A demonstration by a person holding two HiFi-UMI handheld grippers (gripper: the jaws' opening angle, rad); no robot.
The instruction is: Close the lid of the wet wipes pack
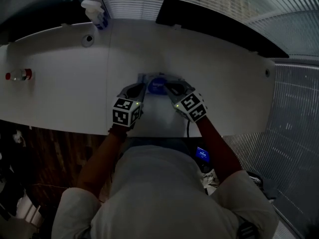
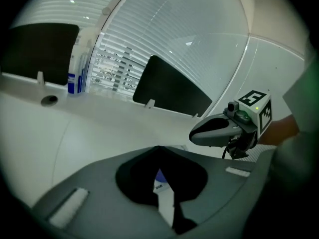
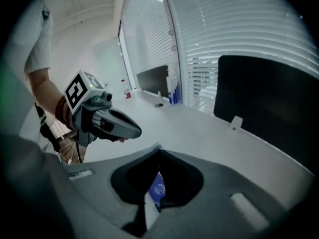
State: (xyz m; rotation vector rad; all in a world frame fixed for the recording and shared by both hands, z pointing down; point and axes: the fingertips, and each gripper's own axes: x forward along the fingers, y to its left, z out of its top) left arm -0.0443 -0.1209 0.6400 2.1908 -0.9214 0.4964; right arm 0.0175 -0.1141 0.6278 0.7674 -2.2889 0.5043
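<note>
The wet wipes pack (image 1: 157,85), blue with a white part, lies flat on the white table (image 1: 65,93) near its front edge. Both grippers hover just over it and point inward at each other. My left gripper (image 1: 139,90) is at the pack's left end, jaws shut with nothing between them. My right gripper (image 1: 171,88) is at its right end, also shut and holding nothing. Each gripper view shows only a sliver of the pack (image 2: 160,184) (image 3: 156,190) through the gap below its closed jaws, and the other gripper (image 2: 199,132) (image 3: 133,131) close by. The lid's state is hidden.
A spray bottle (image 1: 96,13) stands at the table's back left, beside a round hole (image 1: 88,40). A small red-capped bottle (image 1: 19,75) lies at the far left. A dark panel (image 1: 209,21) leans at the back by the blinds. My body is at the front edge.
</note>
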